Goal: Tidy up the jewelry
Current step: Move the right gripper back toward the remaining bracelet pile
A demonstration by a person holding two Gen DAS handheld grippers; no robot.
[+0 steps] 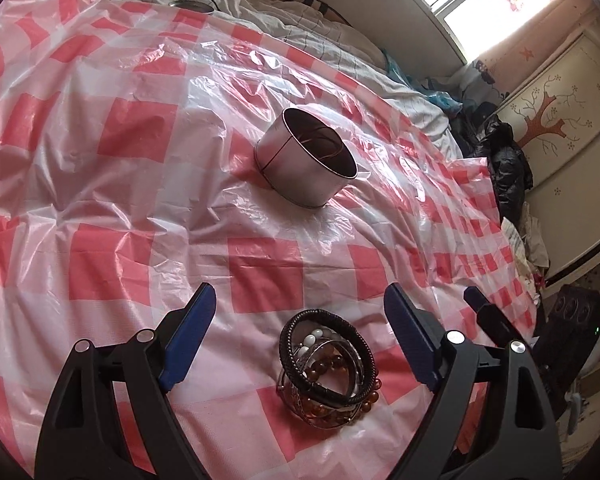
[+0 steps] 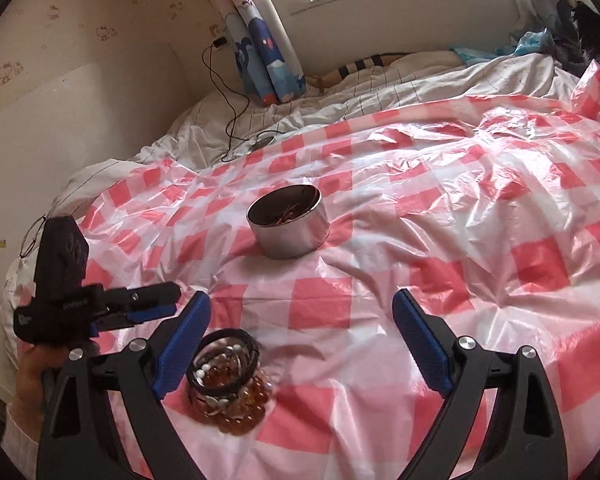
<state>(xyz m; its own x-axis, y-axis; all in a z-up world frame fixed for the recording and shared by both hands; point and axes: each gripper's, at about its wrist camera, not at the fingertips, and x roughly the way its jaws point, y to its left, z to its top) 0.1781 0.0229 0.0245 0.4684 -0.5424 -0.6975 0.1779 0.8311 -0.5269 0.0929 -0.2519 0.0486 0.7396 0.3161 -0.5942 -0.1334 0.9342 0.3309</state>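
both grippers spread wide, holding nothing. the left gripper [image 1: 300,312] hangs over a pile of bracelets [image 1: 327,368] on the checked plastic sheet [image 1: 100,184]. likely best to pinch one band only, then carry it to the metal tin [image 1: 304,160] beyond; right gripper [image 2: 302,320] waits beside.

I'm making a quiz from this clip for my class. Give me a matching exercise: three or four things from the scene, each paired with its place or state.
Things:
1. round metal tin
2. pile of bracelets
3. left gripper
4. charging cable

Places or states:
A. open, fingers either side of the jewelry
B. upright on the checked sheet, lid off
C. heaped loose on the sheet, outside the tin
D. hanging from a wall socket

Pairs: 1-B, 2-C, 3-A, 4-D
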